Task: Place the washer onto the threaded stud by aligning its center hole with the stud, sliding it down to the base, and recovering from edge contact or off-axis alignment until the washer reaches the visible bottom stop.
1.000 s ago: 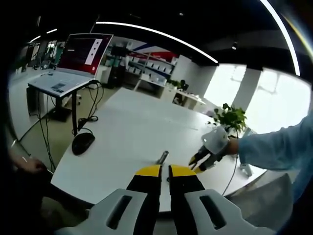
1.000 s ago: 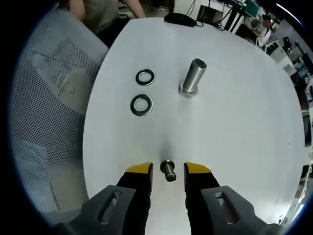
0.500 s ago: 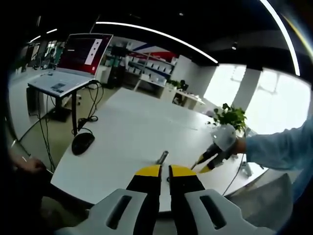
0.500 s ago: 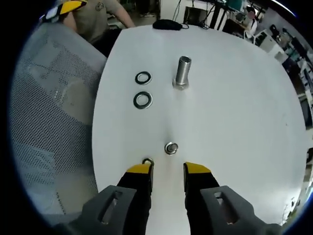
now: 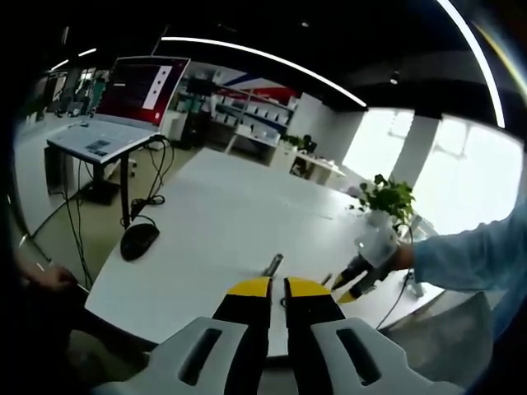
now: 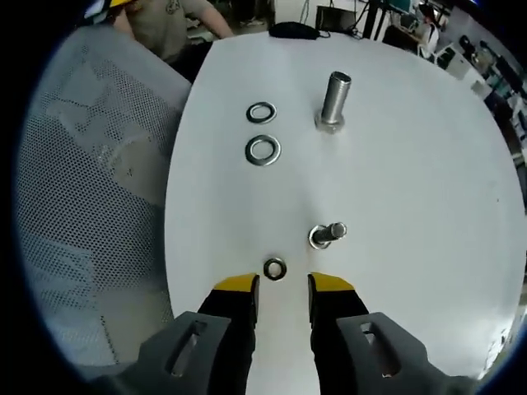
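Observation:
A small silver washer [image 6: 274, 268] lies flat on the white table [image 6: 412, 189], just ahead of my right gripper [image 6: 284, 288], which is open with nothing between its yellow-tipped jaws. A short threaded stud [image 6: 327, 234] stands a little farther on, to the right of the washer. My left gripper [image 5: 278, 288] hovers shut over the table's near edge. Beyond its tips stands a metal stud [image 5: 273, 265]. The right gripper [image 5: 361, 273] comes in from the right, held by a hand with a light blue sleeve.
A larger threaded stud [image 6: 334, 100] and two larger washers [image 6: 261, 113] [image 6: 263, 150] sit farther along the table. A grey mesh chair [image 6: 90, 164] is at the table's left edge. A black mouse [image 5: 140, 240] lies near a corner, with a laptop [image 5: 132, 90] on a stand and a plant [image 5: 387, 197] beyond.
The short stud that stood between the right jaws a second ago is now ahead and to the right, outside them. The small washer has come into sight before the jaws. Left gripper unmoved.

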A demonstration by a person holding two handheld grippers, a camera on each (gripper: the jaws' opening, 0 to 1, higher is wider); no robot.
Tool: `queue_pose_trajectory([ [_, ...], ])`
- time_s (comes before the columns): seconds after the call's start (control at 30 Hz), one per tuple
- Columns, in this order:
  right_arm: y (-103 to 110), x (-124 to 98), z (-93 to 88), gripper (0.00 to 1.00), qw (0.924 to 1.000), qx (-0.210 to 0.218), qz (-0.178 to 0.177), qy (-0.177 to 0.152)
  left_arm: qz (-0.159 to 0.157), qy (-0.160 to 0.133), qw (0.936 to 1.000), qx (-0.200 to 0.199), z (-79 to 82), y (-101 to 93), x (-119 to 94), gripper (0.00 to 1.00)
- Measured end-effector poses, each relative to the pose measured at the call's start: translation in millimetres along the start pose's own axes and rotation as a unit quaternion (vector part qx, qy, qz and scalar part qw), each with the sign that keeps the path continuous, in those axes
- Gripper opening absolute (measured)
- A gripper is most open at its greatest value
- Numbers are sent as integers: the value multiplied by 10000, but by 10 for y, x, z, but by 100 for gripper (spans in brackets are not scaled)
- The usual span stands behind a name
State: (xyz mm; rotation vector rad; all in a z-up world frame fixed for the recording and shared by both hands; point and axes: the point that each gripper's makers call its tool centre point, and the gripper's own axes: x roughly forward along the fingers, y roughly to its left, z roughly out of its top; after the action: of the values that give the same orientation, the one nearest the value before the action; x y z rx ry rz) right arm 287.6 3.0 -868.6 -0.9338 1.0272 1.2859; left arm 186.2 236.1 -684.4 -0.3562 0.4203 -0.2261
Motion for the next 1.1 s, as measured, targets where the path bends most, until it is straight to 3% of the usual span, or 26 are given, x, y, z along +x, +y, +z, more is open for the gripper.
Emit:
queue_pose_trajectory([
  [0.27, 90, 86, -23, 25, 9998, -162, 65, 109, 4, -7, 10000, -7, 1, 1, 1, 3],
  [0.57, 54, 103, -20, 21, 9994, -306, -64, 151, 11, 2, 10000, -6, -1, 6, 5, 3],
  [0.7, 94, 112, -8, 19, 9977, -604, -61, 286, 13, 10, 10000, -3, -3, 10, 7, 3],
  [1.1, 44, 111, -2, 13, 9993, -353, -93, 118, 19, 10, 10000, -4, -5, 4, 4, 3],
])
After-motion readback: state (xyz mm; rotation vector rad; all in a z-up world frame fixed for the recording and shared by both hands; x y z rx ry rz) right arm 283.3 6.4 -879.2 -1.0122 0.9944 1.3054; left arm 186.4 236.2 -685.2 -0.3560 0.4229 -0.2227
